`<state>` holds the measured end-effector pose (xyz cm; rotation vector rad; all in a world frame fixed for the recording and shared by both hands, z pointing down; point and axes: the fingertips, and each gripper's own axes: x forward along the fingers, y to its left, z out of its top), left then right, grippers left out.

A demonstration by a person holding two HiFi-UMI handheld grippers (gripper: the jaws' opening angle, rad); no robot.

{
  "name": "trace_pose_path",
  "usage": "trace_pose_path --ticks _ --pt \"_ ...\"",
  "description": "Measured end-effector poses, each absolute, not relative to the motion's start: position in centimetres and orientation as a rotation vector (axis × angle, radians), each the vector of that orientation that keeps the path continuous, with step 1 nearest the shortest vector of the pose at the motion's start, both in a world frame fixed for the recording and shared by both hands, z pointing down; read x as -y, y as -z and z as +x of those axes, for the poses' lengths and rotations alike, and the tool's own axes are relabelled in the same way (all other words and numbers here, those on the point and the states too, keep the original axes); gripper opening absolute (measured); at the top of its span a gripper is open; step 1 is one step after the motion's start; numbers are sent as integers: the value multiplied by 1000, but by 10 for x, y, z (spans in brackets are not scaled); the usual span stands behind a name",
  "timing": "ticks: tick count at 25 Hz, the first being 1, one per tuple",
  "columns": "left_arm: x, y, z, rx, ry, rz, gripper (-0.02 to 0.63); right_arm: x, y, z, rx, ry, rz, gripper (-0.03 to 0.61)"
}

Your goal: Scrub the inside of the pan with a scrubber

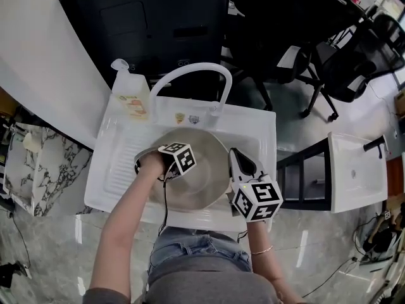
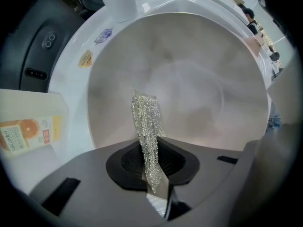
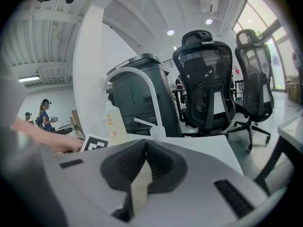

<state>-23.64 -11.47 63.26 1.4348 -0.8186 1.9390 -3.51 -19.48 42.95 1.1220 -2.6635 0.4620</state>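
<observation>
A round grey pan (image 1: 205, 173) sits in the white sink (image 1: 256, 126). In the left gripper view the pan's pale inside (image 2: 189, 79) fills the picture. My left gripper (image 1: 178, 159) is over the pan's left half, shut on a silver mesh scrubber (image 2: 146, 122). The scrubber hangs from the left gripper (image 2: 152, 174) down onto the pan's inner surface. My right gripper (image 1: 234, 156) is at the pan's right rim. In the right gripper view, the right gripper (image 3: 141, 176) is shut on a thin pale strip, apparently the pan's edge; the rest of the pan is hidden there.
A soap bottle (image 1: 130, 95) stands at the sink's back left corner, beside the arched white faucet (image 1: 190, 73). Black office chairs (image 1: 332, 62) are beyond the sink to the right. A second small sink (image 1: 357, 170) is at the right. A dark cabinet (image 1: 152, 24) stands behind.
</observation>
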Motion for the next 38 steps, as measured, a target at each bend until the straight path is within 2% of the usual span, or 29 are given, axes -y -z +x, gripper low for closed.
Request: trace_pose_path --ticks 12,24,30,38 --pt "151 -596 -258 1371 -1924 1497 64 185 -428 -25 2685 -442 1104 11" --pt "166 -527 -260 1985 -1538 1673 64 174 -428 -12 2695 -425 1097 11" --pt "161 -492 -240 2150 -1146 1804 64 167 -424 -14 2719 -401 1071 11" --pt "143 -468 -193 1994 -503 1929 64 154 -425 -16 2746 -397 1046 11"
